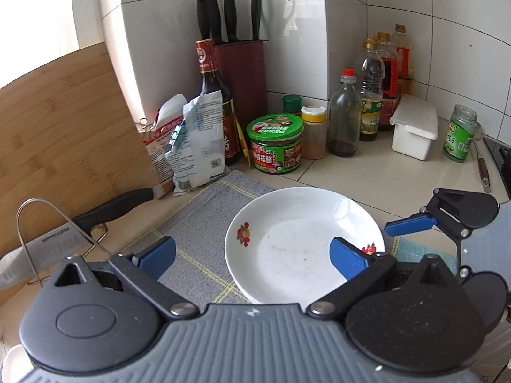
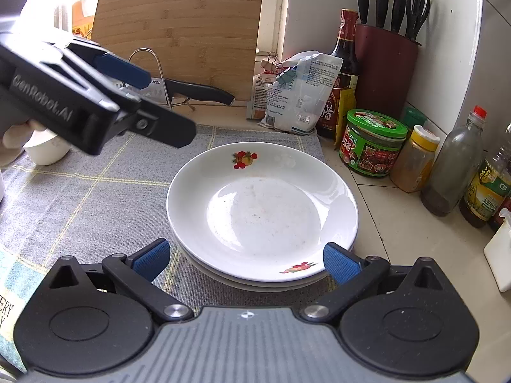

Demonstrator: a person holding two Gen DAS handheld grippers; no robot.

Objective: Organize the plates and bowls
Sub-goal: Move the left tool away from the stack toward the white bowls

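Note:
A stack of white plates with small fruit prints (image 2: 262, 210) sits on a grey checked cloth (image 2: 95, 198). It also shows in the left wrist view (image 1: 300, 245). My right gripper (image 2: 246, 263) is open and empty, its blue pads on either side of the stack's near rim, just short of it. My left gripper (image 1: 252, 255) is open and empty, hovering over the cloth and the plate's left part. It appears in the right wrist view (image 2: 124, 70) at upper left. A white cup (image 2: 48, 148) stands on the cloth's far left.
A bamboo cutting board (image 2: 182, 35) leans at the back with a cleaver on a wire rack (image 1: 64, 233). Flour bags (image 2: 300, 95), a soy bottle (image 1: 214, 95), knife block (image 2: 386, 73), green jar (image 1: 276, 143), several bottles and a white box (image 1: 415, 131) crowd the counter's back and right.

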